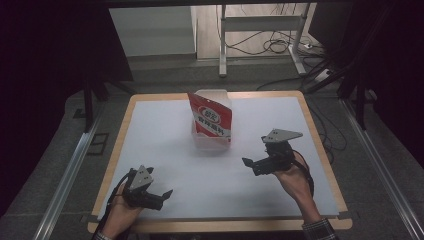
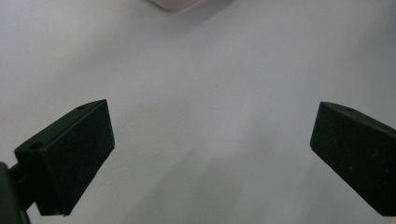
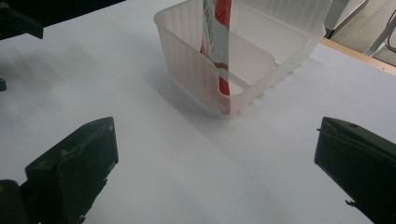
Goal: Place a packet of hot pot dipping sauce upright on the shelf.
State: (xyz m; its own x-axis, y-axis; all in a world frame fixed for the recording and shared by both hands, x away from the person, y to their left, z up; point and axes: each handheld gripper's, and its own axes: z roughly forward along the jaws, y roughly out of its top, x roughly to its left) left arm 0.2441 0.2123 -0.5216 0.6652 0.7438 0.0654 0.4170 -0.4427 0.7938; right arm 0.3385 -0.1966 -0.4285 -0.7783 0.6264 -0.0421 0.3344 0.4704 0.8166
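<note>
— Near the right edge of the white table (image 1: 165, 135), what is the right gripper (image 1: 257, 164) doing?

— It hovers with its jaws spread wide and nothing between them, aimed left and far toward the translucent plastic container (image 3: 205, 84). The left gripper (image 1: 160, 196) sits at the near left, also wide open and empty; its own view looks down on bare table between the jaws (image 2: 210, 140).

— Where does the container stand?

— At the far middle of the table, well apart from both grippers. It's a ribbed, open-topped tub, upright.

— And inside it?

— One red-and-white snack pouch (image 1: 212, 118), standing on its bottom edge and leaning against the near wall, its top rising well above the rim. Otherwise the tub looks empty.

— So how should the reach go?

— I'd judge the pouch is the target. Come in from the right, level with the part above the rim, and close across the flat faces rather than the edges. The tub looks light, so a sideways drag could tip it; lift straight up, and let the left gripper steady the wall if needed.
</note>
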